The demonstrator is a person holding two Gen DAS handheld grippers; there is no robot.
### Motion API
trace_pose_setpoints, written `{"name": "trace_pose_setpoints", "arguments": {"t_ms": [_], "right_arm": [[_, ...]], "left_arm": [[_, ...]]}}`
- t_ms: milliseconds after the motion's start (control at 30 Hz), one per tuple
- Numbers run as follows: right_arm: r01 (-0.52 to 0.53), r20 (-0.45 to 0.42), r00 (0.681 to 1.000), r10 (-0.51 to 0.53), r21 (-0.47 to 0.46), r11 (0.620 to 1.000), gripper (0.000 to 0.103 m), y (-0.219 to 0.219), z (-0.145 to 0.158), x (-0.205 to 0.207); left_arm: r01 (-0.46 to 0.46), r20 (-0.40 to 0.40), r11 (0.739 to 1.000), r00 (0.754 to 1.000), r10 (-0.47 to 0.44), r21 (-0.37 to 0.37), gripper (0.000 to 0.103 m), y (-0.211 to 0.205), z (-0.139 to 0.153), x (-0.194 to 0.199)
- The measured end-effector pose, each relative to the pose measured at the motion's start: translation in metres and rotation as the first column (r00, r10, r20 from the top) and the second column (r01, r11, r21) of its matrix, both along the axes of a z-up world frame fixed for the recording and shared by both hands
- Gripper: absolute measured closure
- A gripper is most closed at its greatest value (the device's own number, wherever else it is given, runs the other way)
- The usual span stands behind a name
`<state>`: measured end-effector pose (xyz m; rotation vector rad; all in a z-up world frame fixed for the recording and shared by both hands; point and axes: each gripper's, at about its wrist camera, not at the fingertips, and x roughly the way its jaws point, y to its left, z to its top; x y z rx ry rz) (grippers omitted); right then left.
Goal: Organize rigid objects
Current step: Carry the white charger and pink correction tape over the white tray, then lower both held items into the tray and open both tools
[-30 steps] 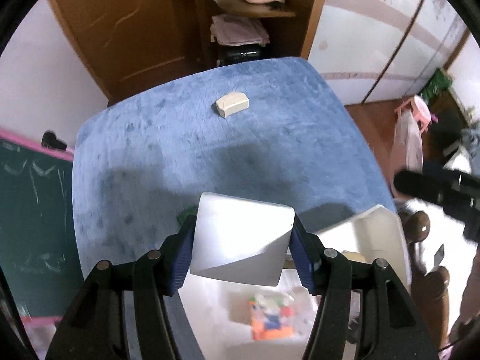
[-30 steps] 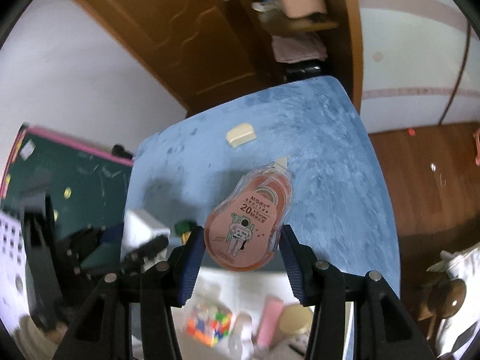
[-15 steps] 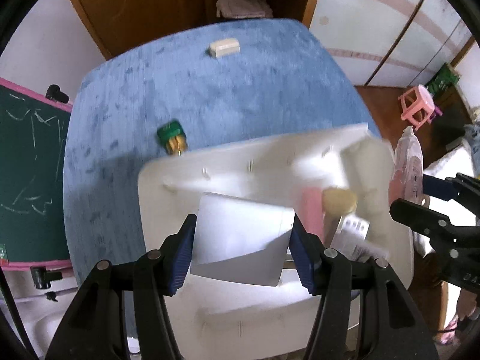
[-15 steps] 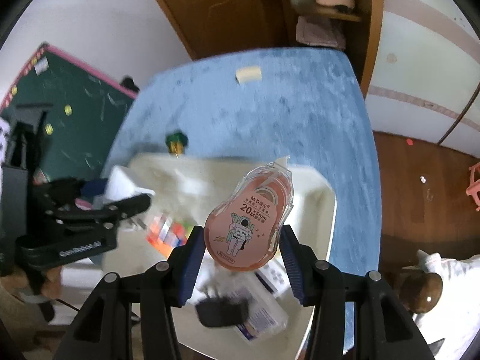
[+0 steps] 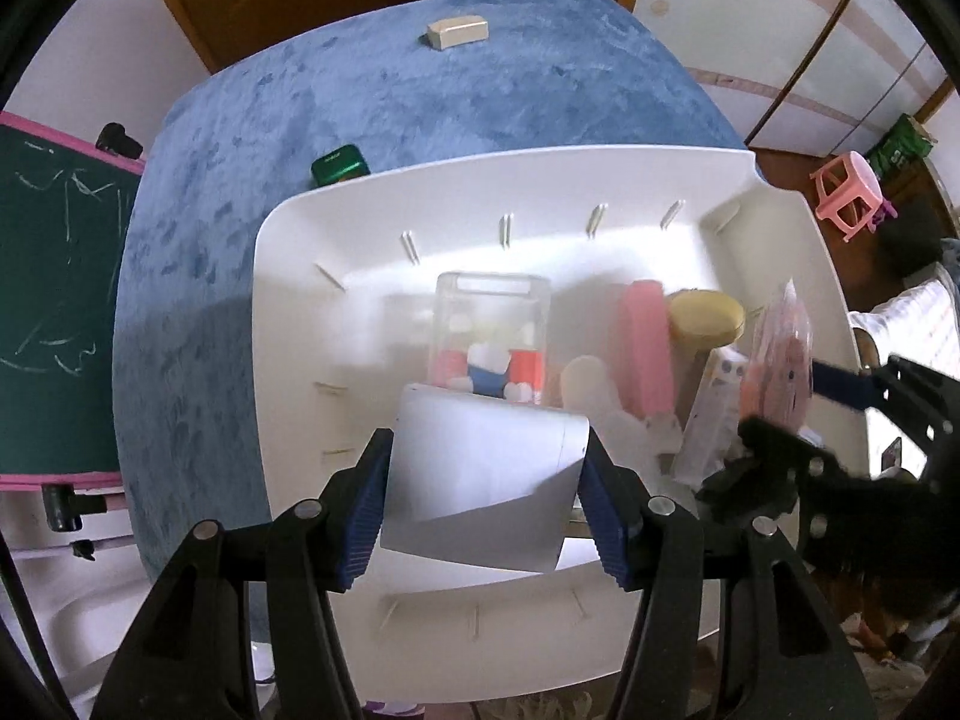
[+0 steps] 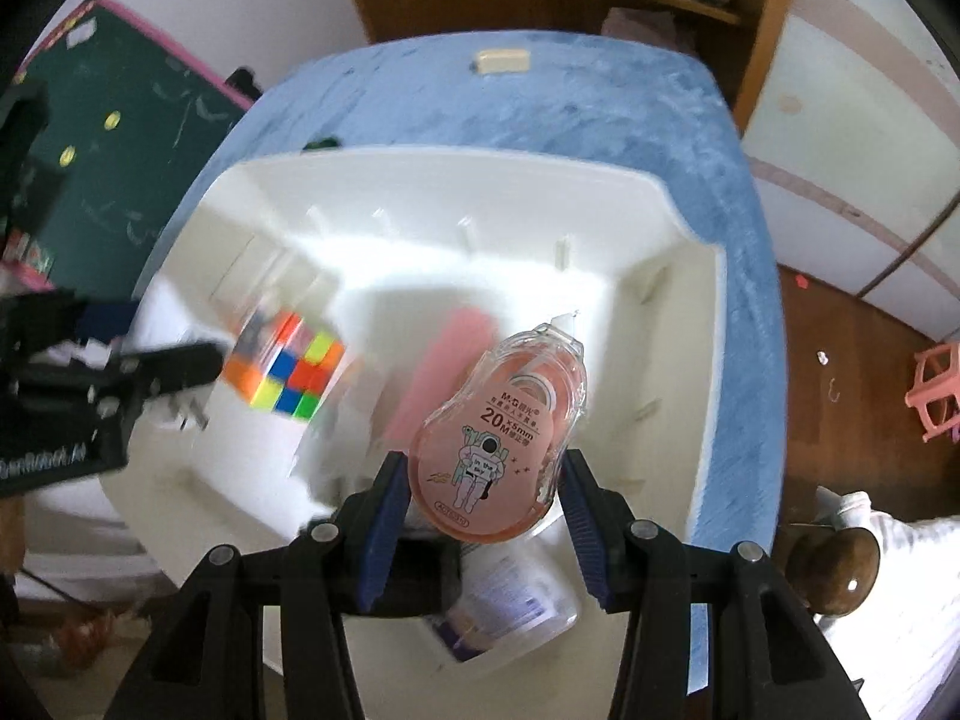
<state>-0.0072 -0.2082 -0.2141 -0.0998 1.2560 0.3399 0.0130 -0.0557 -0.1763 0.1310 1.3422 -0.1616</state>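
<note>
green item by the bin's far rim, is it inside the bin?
No. In the left wrist view the green item sits on the blue tablecloth, just outside the white bin.

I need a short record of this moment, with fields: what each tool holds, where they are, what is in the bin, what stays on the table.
left tool: shut on white box
right tool: shut on tape
place: both over the bin
in bin: cube, pink bar
on table: eraser, green item
</note>
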Motion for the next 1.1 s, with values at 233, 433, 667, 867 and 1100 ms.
{"name": "trace_pose_setpoints", "arguments": {"t_ms": [233,433,667,867,1100], "right_arm": [[-0.086,0.002,0.996,0.086,-0.004,0.996,0.052,0.027,-0.003,-0.017],[-0.142,-0.017,0.990,0.142,0.018,0.990,0.051,0.040,-0.003,-0.022],[-0.155,-0.032,0.987,0.157,0.045,0.987,0.050,0.047,0.000,-0.022],[-0.167,-0.026,0.985,0.168,0.052,0.985,0.050,0.054,0.005,-0.020],[-0.153,-0.040,0.987,0.155,0.065,0.986,0.050,0.054,0.007,-0.017]], "left_arm": [[-0.002,-0.004,1.000,1.000,0.002,0.011,0.044,0.006,-0.006,-0.007],[-0.023,-0.046,1.000,0.999,0.023,0.015,0.044,0.016,-0.018,-0.013],[-0.050,-0.026,0.999,0.998,0.050,0.000,0.043,0.027,-0.014,-0.016],[-0.078,-0.020,0.997,0.997,0.078,0.005,0.038,0.036,-0.011,-0.015],[-0.090,-0.021,0.996,0.996,0.090,0.006,0.038,0.042,-0.008,-0.016]]}}
